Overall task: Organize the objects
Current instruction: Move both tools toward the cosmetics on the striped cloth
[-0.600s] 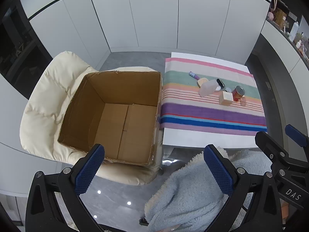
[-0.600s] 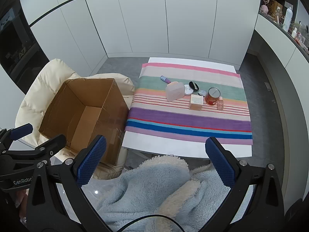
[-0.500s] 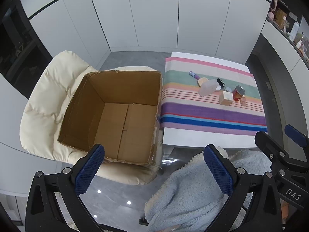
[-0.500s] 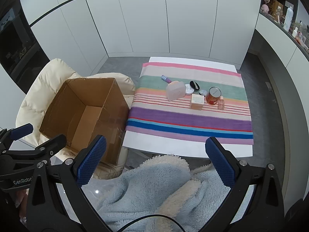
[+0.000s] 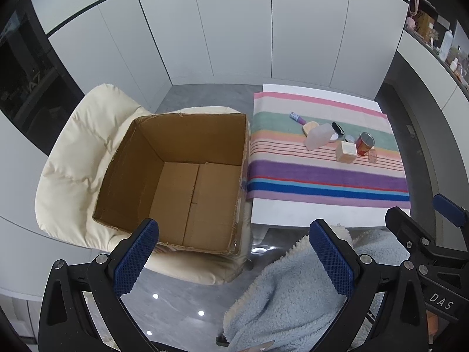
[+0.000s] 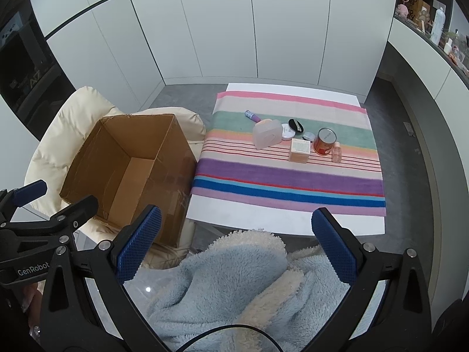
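Note:
An open, empty cardboard box (image 5: 187,182) (image 6: 129,170) sits on a cream chair. Small objects lie on a striped cloth (image 6: 290,176) on a white table: a translucent container (image 6: 267,138) (image 5: 318,136), a beige box (image 6: 299,150) (image 5: 346,152), a red can (image 6: 324,141) (image 5: 365,143), a purple tube (image 6: 252,115), a black hair tie (image 6: 296,125) and a small bottle (image 6: 336,152). My left gripper (image 5: 234,252) is open and empty, above the box's near edge. My right gripper (image 6: 236,240) is open and empty, well short of the table.
A cream padded chair (image 5: 76,158) holds the box left of the table (image 6: 263,220). A light blue fleece garment (image 6: 234,287) fills the foreground below both grippers. White cabinet doors (image 6: 234,29) stand behind. A shelf (image 6: 433,23) with items runs along the right wall.

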The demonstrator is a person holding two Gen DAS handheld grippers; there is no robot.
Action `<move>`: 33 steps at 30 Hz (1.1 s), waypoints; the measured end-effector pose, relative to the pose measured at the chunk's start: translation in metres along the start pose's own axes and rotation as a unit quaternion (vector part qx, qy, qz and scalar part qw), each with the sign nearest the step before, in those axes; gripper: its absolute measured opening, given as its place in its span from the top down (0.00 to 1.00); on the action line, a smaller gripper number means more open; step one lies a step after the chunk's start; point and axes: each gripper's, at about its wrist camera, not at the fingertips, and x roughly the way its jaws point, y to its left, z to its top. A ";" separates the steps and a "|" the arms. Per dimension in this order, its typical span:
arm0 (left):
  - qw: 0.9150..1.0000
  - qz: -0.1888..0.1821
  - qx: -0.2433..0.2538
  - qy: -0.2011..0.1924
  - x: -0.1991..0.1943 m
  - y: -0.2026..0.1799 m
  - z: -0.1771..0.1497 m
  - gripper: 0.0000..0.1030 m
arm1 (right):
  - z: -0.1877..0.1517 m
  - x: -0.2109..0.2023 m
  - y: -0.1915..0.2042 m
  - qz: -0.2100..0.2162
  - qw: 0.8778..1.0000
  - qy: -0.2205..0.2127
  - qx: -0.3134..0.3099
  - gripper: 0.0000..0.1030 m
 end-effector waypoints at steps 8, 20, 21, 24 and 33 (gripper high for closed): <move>1.000 0.003 0.003 -0.009 -0.004 -0.002 -0.001 0.00 | 0.000 0.001 -0.005 -0.006 1.000 0.000 0.000 0.00; 1.000 0.012 0.000 0.008 0.010 -0.010 0.004 0.00 | 0.008 0.000 -0.021 -0.006 1.000 -0.006 0.019 0.00; 1.000 0.007 -0.002 0.009 0.011 -0.011 0.004 0.00 | 0.009 0.000 -0.024 -0.005 1.000 -0.006 0.020 0.00; 1.000 -0.005 -0.003 0.012 0.012 -0.016 0.006 0.00 | 0.010 0.000 -0.029 -0.005 1.000 -0.004 0.023 0.00; 0.999 -0.041 0.002 0.000 0.020 -0.059 0.013 0.00 | 0.015 -0.004 -0.063 -0.026 0.999 -0.019 0.037 0.00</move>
